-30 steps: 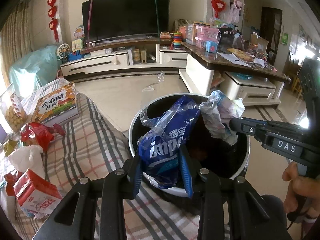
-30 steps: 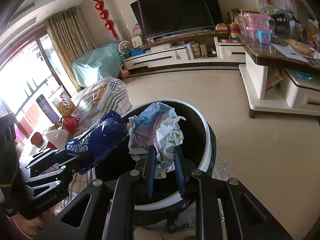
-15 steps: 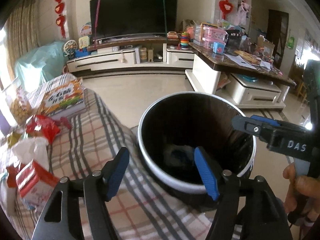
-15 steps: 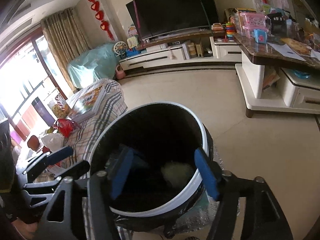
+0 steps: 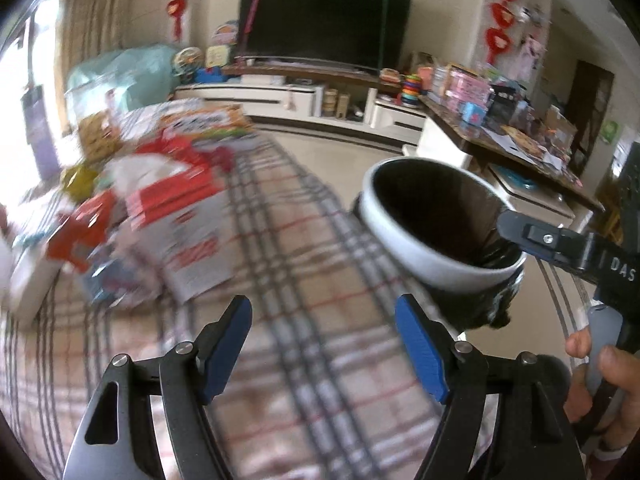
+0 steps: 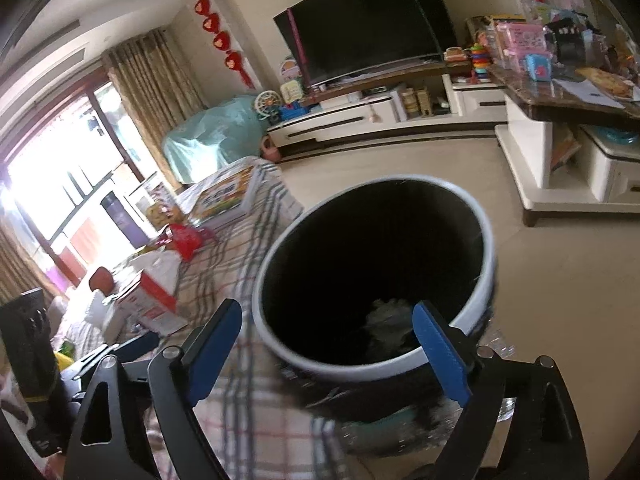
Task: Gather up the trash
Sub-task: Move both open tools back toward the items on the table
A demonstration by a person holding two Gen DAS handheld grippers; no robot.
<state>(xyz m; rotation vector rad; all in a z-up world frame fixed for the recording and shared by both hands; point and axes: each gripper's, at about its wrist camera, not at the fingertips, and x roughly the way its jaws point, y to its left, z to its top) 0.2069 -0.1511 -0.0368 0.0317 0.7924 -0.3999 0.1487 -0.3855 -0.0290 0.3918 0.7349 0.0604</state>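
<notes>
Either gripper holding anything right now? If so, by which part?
Nothing held. Left gripper and right gripper have just been opening; both empty. Crumpled paper lies in the white-rimmed black bin.

**Bin and what's left to bin**

Round bin [image 6: 486, 280], white rim, black liner, upright beside plaid-covered table [image 5: 304, 280]. Pale crumpled wad [image 6: 386, 312] at its bottom. Red/white carton [image 6: 154, 300] & red wrapper [image 6: 186, 238] lie on table, blurred in left view.

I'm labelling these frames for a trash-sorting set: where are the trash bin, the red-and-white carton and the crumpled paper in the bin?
trash bin [image 6: 490, 280]: right wrist view, white rim
red-and-white carton [image 6: 154, 304]: right wrist view, red side
crumpled paper [image 6: 386, 314]: right wrist view, pale top
</notes>
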